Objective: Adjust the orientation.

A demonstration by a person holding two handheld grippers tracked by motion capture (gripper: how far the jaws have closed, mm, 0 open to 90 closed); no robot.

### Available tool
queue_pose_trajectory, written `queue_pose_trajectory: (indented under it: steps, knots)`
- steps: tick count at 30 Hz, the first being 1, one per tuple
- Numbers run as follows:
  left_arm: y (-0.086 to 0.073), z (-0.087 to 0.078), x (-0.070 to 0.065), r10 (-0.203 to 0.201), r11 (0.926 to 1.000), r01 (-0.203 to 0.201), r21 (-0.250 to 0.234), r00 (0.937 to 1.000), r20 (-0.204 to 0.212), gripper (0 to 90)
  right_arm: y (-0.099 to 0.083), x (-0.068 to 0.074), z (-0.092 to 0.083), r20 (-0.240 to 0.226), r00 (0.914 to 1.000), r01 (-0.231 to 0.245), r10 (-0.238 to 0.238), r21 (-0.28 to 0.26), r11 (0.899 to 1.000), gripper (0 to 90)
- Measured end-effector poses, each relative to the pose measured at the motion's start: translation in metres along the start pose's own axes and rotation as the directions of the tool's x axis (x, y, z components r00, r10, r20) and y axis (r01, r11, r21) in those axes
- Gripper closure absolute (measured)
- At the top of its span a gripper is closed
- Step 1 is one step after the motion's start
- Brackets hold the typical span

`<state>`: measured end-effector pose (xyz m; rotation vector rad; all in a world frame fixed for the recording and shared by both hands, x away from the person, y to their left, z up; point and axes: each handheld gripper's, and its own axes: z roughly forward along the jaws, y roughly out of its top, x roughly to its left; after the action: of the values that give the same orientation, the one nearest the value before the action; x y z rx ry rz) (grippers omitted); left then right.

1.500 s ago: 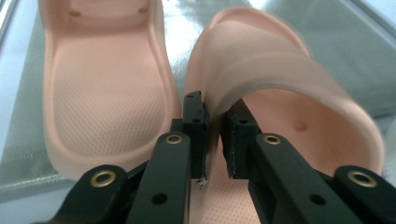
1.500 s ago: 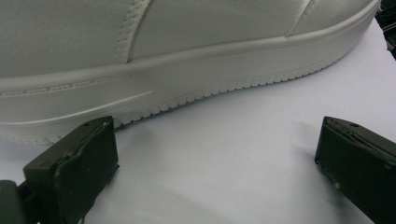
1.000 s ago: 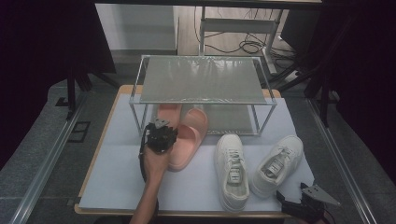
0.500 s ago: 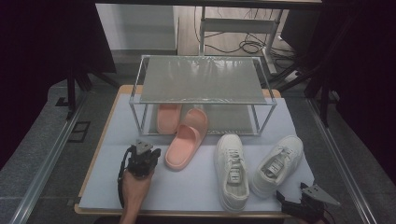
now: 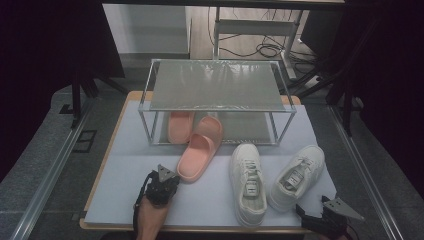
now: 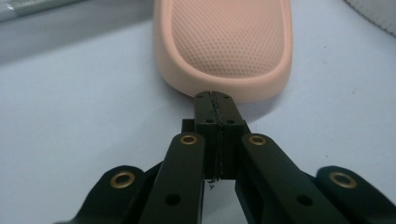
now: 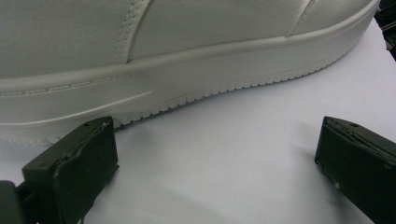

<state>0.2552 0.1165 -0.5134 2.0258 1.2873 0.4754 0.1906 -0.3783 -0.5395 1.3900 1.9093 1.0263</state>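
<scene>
Slipper (image 6: 224,46) now lies just ahead of the left gripper (image 6: 215,97), which has backed off, jaws closed empty; its toe is cut off.

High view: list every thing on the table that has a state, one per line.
Left gripper: shut, empty, tips at the near slipper's heel.
Right gripper: open, empty, beside a sneaker.
Near pink slipper: flat, toe under the rack.
Far pink slipper: on the lower shelf.
Left white sneaker: upright, laced.
Right white sneaker: upright, angled.
Shoe rack: top shelf bare.
</scene>
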Motion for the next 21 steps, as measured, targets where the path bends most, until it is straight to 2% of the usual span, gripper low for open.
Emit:
queue_pose_trajectory:
  steps: [8,21]
  knots:
    - [0.005,0.004,-0.003,0.0,1.0,0.0,-0.007,0.9997,0.024,89.9,0.0,0.0,0.0,0.0,1.0,0.0,0.0,0.0,1.0,0.0]
    - [0.032,0.03,-0.03,0.044,0.9988,-0.042,-0.024,0.9945,0.095,89.8,0.0,0.0,0.0,-0.001,1.0,0.001,-0.001,0.0,1.0,0.0]
